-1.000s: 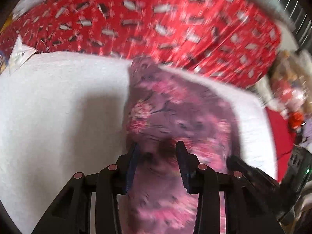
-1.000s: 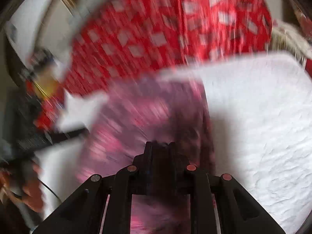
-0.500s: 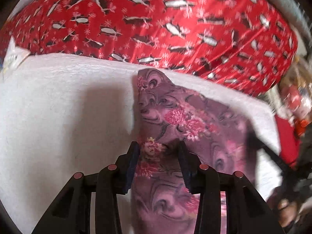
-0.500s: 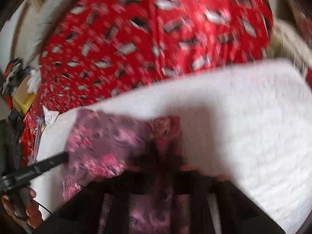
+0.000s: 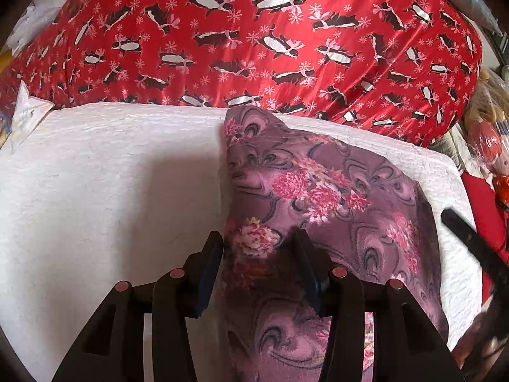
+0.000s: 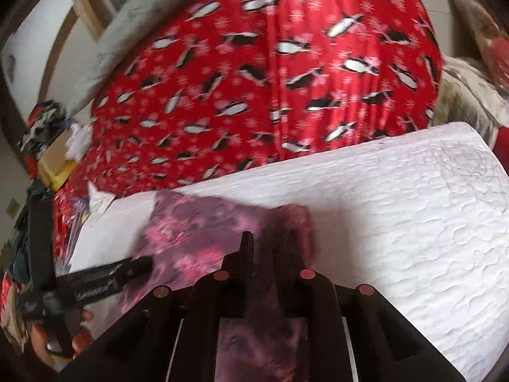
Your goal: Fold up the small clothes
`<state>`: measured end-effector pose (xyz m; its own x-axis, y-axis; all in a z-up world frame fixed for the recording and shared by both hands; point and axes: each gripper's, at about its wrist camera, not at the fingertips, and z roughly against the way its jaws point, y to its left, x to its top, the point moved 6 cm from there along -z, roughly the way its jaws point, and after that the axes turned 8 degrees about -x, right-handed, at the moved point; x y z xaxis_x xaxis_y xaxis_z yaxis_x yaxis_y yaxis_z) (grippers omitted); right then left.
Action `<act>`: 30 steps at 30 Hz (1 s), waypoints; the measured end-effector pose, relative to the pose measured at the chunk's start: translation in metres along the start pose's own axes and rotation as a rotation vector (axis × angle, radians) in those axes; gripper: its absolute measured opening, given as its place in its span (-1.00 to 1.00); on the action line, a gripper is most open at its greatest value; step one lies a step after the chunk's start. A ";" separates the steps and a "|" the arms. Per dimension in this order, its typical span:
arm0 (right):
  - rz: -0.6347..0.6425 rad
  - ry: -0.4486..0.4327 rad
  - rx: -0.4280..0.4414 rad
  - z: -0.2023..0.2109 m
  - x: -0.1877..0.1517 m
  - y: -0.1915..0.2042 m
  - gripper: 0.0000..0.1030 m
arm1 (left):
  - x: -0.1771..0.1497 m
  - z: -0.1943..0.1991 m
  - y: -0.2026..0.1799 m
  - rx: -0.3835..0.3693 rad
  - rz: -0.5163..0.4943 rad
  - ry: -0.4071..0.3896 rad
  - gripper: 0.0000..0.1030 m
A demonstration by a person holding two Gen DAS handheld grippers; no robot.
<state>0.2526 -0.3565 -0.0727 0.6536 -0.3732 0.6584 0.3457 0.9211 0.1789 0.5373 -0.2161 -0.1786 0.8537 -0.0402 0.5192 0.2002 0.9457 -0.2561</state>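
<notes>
From the left wrist, the left tool [image 5: 257, 254] stands spread over the near left edge of the purple floral garment [image 5: 318, 197], which lies ahead on the white quilted pad [image 5: 111, 175]; nothing is pinched. From the right wrist, the right tool [image 6: 265, 248] looks nearly pressed together above the garment's [image 6: 191, 238] right side, though blur hides whether it grips cloth. If one corner slips free, the fold could skew.

Garment [image 5: 318, 197]: mauve, pink floral swirls. Cover [image 5: 254, 41]: red, black-white penguins, pink snowflakes. Pad [image 5: 105, 172]: white, quilted. Grippers: black.
</notes>
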 end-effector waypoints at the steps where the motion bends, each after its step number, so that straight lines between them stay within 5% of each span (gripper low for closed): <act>1: 0.025 0.017 -0.007 -0.004 -0.006 0.003 -0.71 | 0.000 0.000 0.000 -0.001 0.003 0.001 -0.09; 4: 0.093 0.129 -0.085 -0.033 -0.025 0.004 -0.76 | -0.001 0.001 0.000 -0.004 0.015 0.008 -0.09; 7: 0.072 0.100 -0.072 -0.021 -0.020 0.005 -0.69 | 0.000 0.003 0.000 0.003 0.001 0.008 -0.09; 13: 0.129 0.094 0.099 0.003 -0.025 0.044 -0.53 | -0.004 0.007 -0.002 0.007 0.012 0.014 -0.09; 15: 0.228 0.169 0.054 -0.012 -0.044 0.052 -0.51 | -0.006 0.010 -0.002 -0.002 0.013 0.022 -0.10; 17: 0.271 0.151 0.028 -0.010 -0.046 0.052 -0.51 | -0.012 0.019 -0.002 -0.035 0.012 0.033 -0.12; 24: -0.096 0.129 0.000 -0.015 0.002 -0.020 -0.41 | -0.018 0.034 0.037 -0.108 0.152 0.049 -0.15; 28: -0.110 0.166 -0.008 -0.042 0.010 -0.026 -0.42 | -0.016 0.021 0.038 -0.127 0.183 0.064 -0.15; 30: -0.079 0.148 -0.007 -0.047 0.014 -0.020 -0.86 | -0.011 0.019 0.037 -0.120 0.168 0.053 -0.15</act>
<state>0.2866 -0.3856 -0.1016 0.7161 -0.4575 0.5272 0.4043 0.8875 0.2210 0.5262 -0.1742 -0.1781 0.9036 0.0950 0.4178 0.1057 0.8955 -0.4323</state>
